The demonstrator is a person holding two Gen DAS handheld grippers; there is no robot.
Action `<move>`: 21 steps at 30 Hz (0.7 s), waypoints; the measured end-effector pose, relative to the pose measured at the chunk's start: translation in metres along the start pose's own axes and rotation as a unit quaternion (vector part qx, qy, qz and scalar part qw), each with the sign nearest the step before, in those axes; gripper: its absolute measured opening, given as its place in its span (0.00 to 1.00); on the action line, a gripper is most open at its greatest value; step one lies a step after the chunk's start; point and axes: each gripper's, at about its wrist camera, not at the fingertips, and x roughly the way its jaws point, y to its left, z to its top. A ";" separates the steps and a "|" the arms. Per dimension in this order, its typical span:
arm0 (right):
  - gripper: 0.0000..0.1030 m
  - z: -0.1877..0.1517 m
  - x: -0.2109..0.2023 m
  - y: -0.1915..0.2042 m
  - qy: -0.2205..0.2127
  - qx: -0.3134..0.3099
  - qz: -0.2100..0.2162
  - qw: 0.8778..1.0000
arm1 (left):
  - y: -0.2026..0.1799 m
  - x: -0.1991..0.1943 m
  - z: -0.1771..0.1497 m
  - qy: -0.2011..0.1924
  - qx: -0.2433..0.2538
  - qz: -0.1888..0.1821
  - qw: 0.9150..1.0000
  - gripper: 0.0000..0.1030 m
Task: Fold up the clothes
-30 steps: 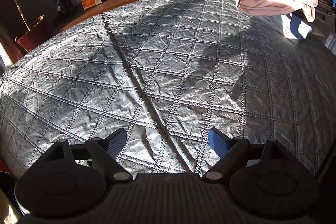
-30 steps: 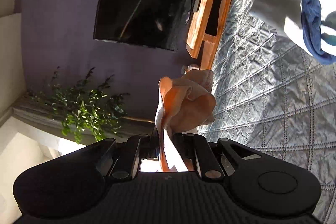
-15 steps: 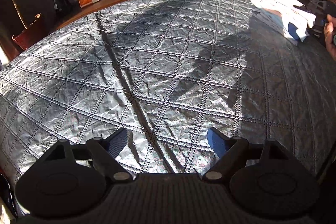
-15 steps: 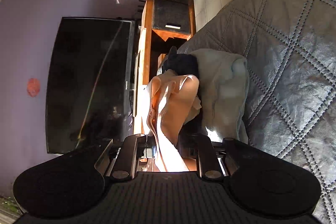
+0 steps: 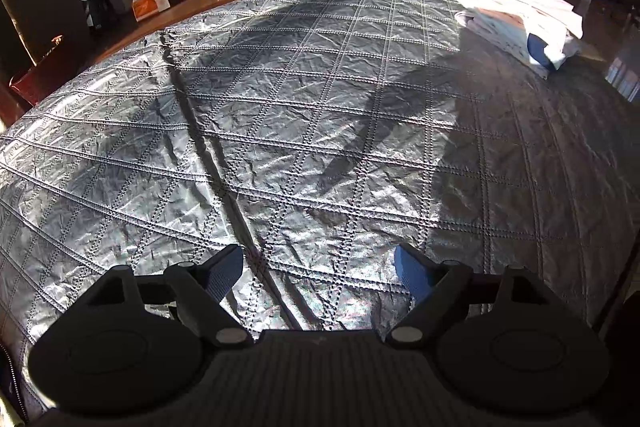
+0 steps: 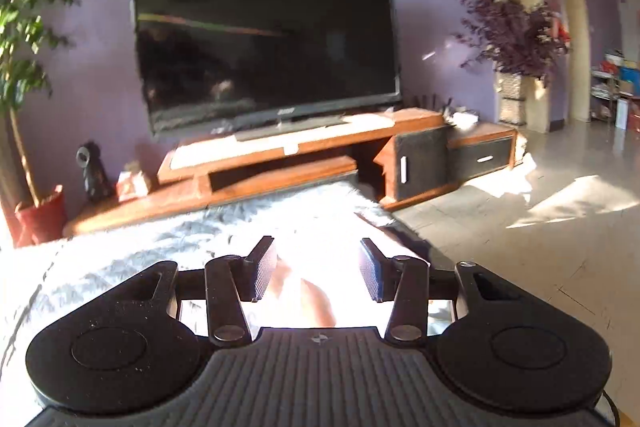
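A stack of folded clothes (image 5: 520, 21), white and pale pink with a blue piece low on its near side, lies at the far right corner of the quilted grey bed cover (image 5: 320, 131). My left gripper (image 5: 318, 269) hovers open over the cover's near middle with nothing between its fingers. In the right wrist view my right gripper (image 6: 318, 269) is upright with its jaws opening. Under them lies the pale pink folded garment (image 6: 308, 291), washed out by sunlight, and the pads stand apart from it.
A wooden TV stand (image 6: 304, 151) with a dark television (image 6: 264, 47) runs along the purple wall past the bed's far edge. A potted tree (image 6: 24, 75) stands at the left, a tissue box (image 5: 150, 3) and a dark speaker (image 5: 94, 5) on the low shelf. Tiled floor (image 6: 540, 227) lies right of the bed.
My right gripper carried the pink garment to the stack, rolled upright and let go of it. The stack now shows the pale garment on top. My left gripper stayed put.
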 end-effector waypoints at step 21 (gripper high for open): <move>0.86 -0.054 -0.146 0.027 0.211 0.057 -0.084 0.972 | -0.043 -0.055 -0.020 -0.022 0.006 -0.035 0.999 0.76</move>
